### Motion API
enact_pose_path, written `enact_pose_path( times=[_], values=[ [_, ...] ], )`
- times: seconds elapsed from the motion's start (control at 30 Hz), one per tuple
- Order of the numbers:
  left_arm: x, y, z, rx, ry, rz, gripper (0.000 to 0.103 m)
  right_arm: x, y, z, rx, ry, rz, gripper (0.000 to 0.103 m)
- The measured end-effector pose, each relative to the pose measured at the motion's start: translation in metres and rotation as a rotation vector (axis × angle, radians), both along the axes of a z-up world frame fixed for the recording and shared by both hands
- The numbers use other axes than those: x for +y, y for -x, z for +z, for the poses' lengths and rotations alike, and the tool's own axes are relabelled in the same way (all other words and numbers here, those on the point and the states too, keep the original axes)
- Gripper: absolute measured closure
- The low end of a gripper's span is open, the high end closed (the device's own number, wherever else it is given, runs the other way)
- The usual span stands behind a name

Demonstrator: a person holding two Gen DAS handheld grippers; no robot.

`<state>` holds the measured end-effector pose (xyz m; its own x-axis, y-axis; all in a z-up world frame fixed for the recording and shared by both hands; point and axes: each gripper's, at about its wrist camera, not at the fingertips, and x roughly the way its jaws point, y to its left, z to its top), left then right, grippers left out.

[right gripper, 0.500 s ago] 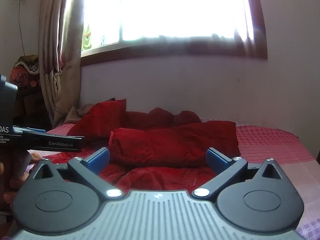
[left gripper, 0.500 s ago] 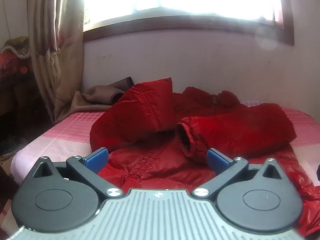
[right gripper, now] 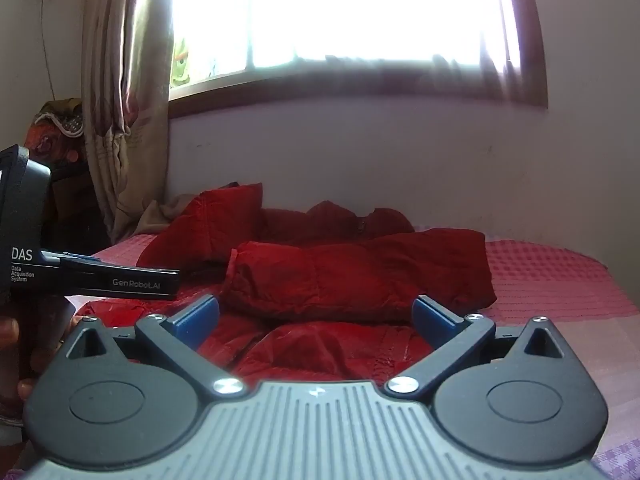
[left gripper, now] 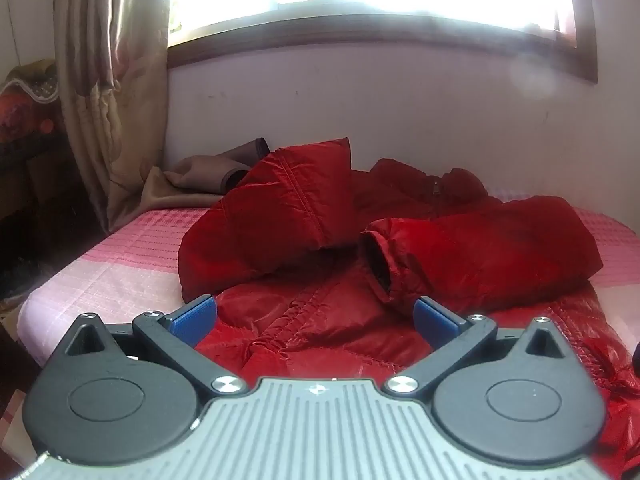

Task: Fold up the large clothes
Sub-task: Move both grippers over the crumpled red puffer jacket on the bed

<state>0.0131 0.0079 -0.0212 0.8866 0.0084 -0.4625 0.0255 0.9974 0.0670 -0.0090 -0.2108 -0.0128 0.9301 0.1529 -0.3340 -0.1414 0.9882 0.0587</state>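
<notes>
Left wrist view: red puffy jacket point(left gripper: 400, 248), both sleeves folded inward.

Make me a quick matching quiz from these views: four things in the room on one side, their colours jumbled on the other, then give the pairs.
Things:
1. puffy jacket
2. bedsheet
3. curtain
4. pads on the left tongs

Colours:
A. blue
B. beige
C. red
D. pink check

Pairs: 1-C, 2-D, 3-B, 4-A
</notes>
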Motion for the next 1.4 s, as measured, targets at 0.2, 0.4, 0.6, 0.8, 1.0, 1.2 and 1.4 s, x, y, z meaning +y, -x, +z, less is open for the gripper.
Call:
enact_pose_path(
  times=[0.2,0.4,0.6,0.8,1.0,1.2,1.4],
  values=[
    [-0.001,-0.002,-0.002,-0.007,-0.001,-0.007,0.000,0.005,-0.007,-0.001,-0.002,0.017,-0.013,0.000],
    [-0.004,-0.001,-0.001,-0.037,-0.010,-0.031,0.000,0.003,-0.017,-0.003,0.005,0.008,-0.066,0.000],
    [-0.009,-0.001,-0.002,0.016,-0.061,-0.036,0.000,-0.002,-0.030,-0.013,0.132,0.047,-0.161,0.000],
    [-0.005,-0.004,-0.001,0.145,-0.060,-0.024,0.000,-0.004,-0.034,-0.013,0.208,0.047,-0.187,0.000],
    [-0.002,-0.001,-0.005,0.203,-0.065,-0.025,0.000,-0.001,-0.034,-0.014,0.257,0.047,-0.178,0.000],
    [-0.005,-0.003,-0.005,0.239,-0.059,-0.029,0.000,-0.005,-0.034,-0.016,0.282,0.017,-0.175,0.000],
    [-0.005,-0.004,-0.006,0.251,-0.058,-0.022,0.000,-0.003,-0.033,-0.019,0.294,0.019,-0.171,0.000]
  ],
)
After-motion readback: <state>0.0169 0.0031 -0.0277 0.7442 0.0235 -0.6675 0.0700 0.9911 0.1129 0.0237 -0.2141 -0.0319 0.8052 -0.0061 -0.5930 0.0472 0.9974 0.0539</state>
